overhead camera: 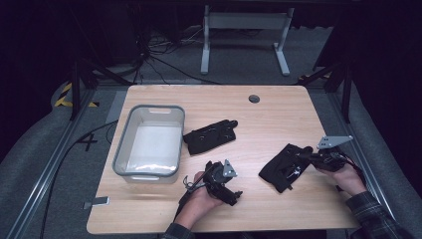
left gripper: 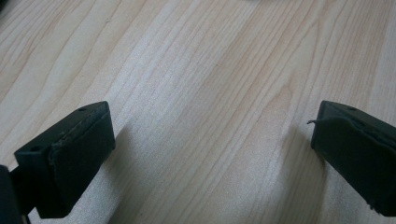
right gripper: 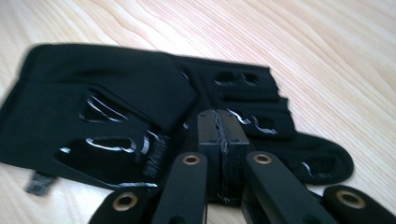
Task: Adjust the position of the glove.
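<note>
The room around the scene was dark, with grey carpeted floor [overhead camera: 40, 144], a white desk frame [overhead camera: 244, 30] at the back, loose cables [overhead camera: 159, 55] and yellow-black hazard tape [overhead camera: 63, 94] at the left. The light wood counter [overhead camera: 278, 114] had a round grommet hole [overhead camera: 254, 98] near its far edge. On its left part stood a clear plastic bin [overhead camera: 149, 142] with a grey rim, and nothing could be made out inside it (its pale bottom showed through). Just right of the bin lay a black glove [overhead camera: 210, 135], flat on the wood and apart from both hands. A second black glove [overhead camera: 286, 167] [right gripper: 116, 112], with cut-out slots on its back, lay toward the right side. The right hand-held gripper [overhead camera: 311, 157] [right gripper: 218, 135] had its jaws pressed together at that glove's edge, apparently pinching the fabric. The left hand-held gripper [overhead camera: 234, 194] [left gripper: 210, 154] sat low over bare wood near the front edge, its jaws spread wide with nothing between them.
</note>
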Demonstrator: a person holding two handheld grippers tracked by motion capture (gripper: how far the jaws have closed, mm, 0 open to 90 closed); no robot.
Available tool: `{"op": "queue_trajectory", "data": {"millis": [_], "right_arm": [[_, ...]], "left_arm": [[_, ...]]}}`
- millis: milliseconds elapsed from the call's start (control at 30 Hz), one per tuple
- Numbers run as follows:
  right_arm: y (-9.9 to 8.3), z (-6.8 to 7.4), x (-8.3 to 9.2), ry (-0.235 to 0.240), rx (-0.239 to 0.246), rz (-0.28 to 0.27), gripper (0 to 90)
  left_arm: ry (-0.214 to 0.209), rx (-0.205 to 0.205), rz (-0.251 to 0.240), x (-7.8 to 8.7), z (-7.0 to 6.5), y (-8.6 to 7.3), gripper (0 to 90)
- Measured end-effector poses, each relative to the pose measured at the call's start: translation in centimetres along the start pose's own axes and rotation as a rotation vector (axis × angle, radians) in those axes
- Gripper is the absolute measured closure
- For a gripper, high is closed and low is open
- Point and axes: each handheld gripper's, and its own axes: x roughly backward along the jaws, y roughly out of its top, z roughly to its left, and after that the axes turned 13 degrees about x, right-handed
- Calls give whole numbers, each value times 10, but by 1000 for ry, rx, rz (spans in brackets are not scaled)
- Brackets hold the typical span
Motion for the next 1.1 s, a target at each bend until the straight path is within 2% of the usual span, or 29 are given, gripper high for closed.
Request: {"op": "queue_trajectory", "data": {"millis": [100, 233, 600, 833, 967, 1100], "right_arm": [[-3, -4, -8, 7, -3, 32, 900], [2, -8, -15, -2, 2, 31, 900], [26, -25, -44, -8, 26, 0, 900], [38, -33, -61, 10, 27, -28, 899], [39, -30, -58, 8, 28, -35, 899], [39, -22, -50, 23, 26, -56, 899]], "left_arm": [[0, 0, 0, 0, 0, 0, 0], [0, 0, 0, 0, 0, 0, 0], [0, 0, 0, 0, 0, 0, 0], [0, 0, 0, 0, 0, 0, 0], [0, 0, 0, 0, 0, 0, 0], [0, 0, 0, 0, 0, 0, 0]]}}
